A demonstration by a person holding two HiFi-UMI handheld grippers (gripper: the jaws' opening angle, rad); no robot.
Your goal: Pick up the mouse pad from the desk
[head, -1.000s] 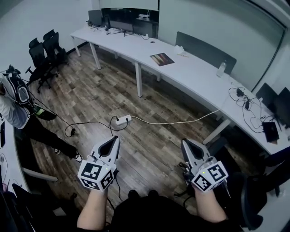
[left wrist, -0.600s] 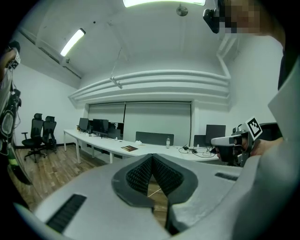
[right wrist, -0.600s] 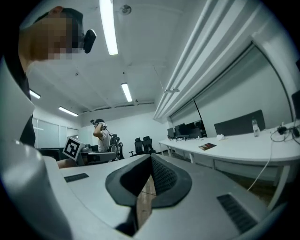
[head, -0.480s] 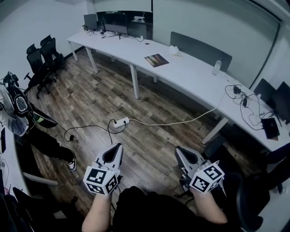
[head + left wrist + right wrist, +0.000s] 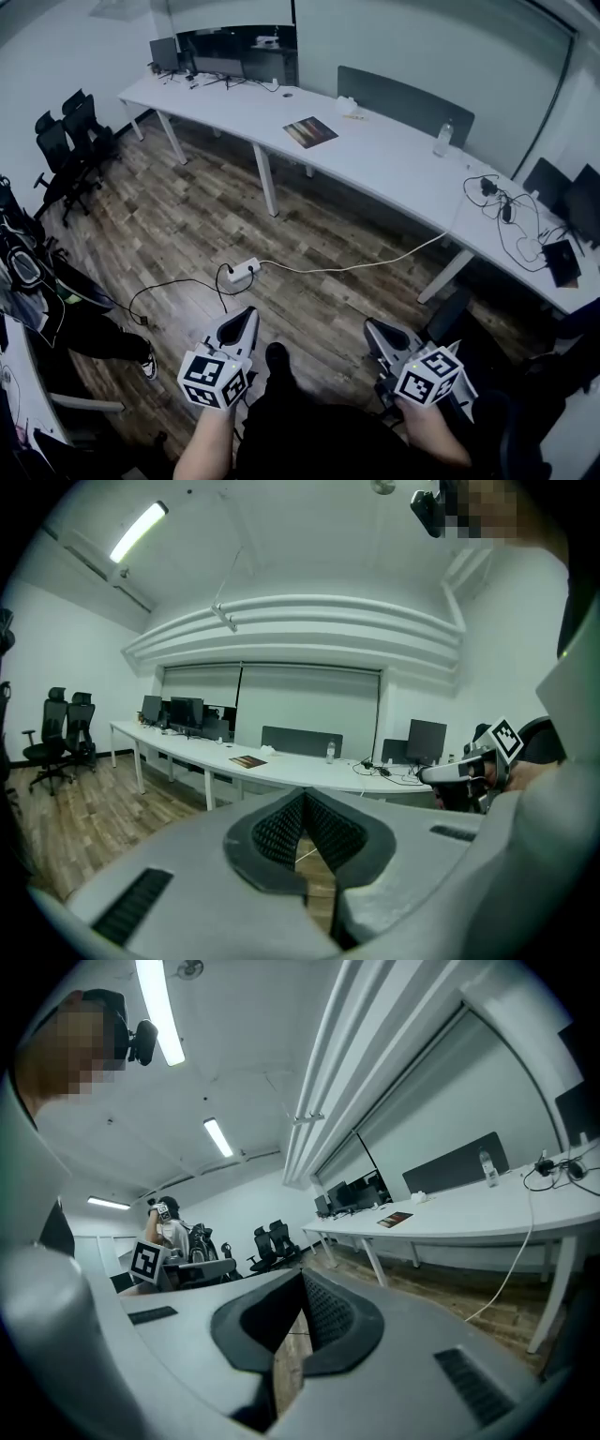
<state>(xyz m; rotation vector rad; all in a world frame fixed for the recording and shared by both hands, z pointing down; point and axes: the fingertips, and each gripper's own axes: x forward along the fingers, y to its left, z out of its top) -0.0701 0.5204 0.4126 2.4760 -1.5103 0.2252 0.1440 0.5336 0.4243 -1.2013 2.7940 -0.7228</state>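
Note:
The mouse pad (image 5: 310, 132) is a dark rectangle with a colourful print, lying flat on the long white desk (image 5: 394, 164) far across the room. It also appears small in the left gripper view as a mouse pad (image 5: 247, 760) and in the right gripper view as a mouse pad (image 5: 395, 1220). My left gripper (image 5: 244, 319) and right gripper (image 5: 372, 328) are held low in front of my body, over the wooden floor, far from the desk. Both have their jaws together at the tips with nothing between them.
A white power strip (image 5: 242, 272) with trailing cables lies on the floor between me and the desk. Black office chairs (image 5: 66, 141) stand at the left. Monitors (image 5: 234, 42), a water bottle (image 5: 442, 139) and tangled cables (image 5: 506, 211) sit on the desk. Another person (image 5: 23, 281) stands at the left edge.
Both grippers have sunk lower and closer to my body. The view has shifted so the desk and mouse pad sit further left. The person at the left has slid toward the frame edge.

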